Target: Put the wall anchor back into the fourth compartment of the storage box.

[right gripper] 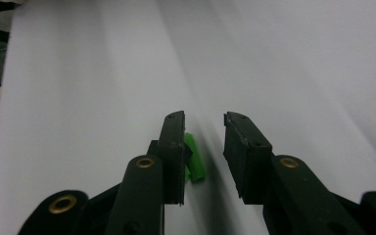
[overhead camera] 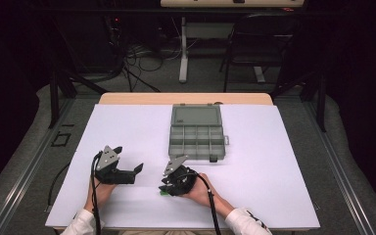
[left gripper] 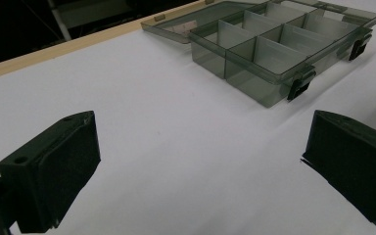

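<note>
The right gripper [right gripper: 204, 132] is tipped down onto the white surface [overhead camera: 127, 127] at about 6 o'clock in the high view, its jaws narrowed around a small green piece [right gripper: 194, 157]. In the right gripper view the piece lies against the inner face of the left-hand jaw, while the right-hand jaw stands clear of it, so nothing is clamped yet. The left gripper [left gripper: 200, 161] rests at about 8 o'clock, released, jaws wide apart with only bare surface between them.

The step in hand looks like picking up the green piece, probably for the open compartment box [overhead camera: 197, 134] at 12 o'clock from the right gripper. To do it well, shift the gripper slightly so the piece sits centred between the pads, keep the tips low against the surface, and close slowly; an off-centre squeeze could roll or flick so small a part away.
</note>
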`<state>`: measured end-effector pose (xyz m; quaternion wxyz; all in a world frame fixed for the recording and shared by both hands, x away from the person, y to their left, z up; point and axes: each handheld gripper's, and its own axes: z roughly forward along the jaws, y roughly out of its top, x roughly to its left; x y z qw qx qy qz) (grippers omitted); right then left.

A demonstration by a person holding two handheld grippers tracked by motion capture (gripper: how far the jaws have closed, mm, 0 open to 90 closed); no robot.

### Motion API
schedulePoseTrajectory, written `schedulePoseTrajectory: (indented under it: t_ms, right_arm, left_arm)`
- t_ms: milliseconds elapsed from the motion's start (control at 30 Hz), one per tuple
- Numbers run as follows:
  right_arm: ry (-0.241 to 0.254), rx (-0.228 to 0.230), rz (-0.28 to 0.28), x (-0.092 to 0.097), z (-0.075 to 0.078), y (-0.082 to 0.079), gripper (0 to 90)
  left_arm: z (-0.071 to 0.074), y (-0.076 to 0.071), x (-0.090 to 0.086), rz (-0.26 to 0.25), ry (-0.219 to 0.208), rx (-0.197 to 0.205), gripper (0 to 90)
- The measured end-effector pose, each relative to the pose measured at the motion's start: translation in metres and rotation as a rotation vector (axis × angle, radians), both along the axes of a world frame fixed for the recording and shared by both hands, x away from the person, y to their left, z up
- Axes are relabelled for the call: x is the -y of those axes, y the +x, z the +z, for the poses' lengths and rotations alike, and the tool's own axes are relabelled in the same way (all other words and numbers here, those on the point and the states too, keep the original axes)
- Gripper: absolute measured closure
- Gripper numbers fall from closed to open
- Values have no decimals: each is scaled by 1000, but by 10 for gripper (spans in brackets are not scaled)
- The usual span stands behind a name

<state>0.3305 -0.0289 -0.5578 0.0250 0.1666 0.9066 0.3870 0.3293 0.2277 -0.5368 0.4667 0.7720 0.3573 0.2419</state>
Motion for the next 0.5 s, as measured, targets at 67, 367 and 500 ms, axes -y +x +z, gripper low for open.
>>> schedulePoseTrajectory:
  t_ms: [67, 367, 500]
  right_arm:
    - [4, -2, 9, 0, -1, 0, 727]
    - [-6, -4, 22, -1, -3, 1, 813]
    - [-3, -9, 6, 0, -3, 1, 836]
  left_arm:
    - [0, 0, 0, 0, -3, 1, 0]
    - [0, 0, 0, -5, -7, -5, 0]
    - [-1, 1, -1, -6, -4, -6, 0]
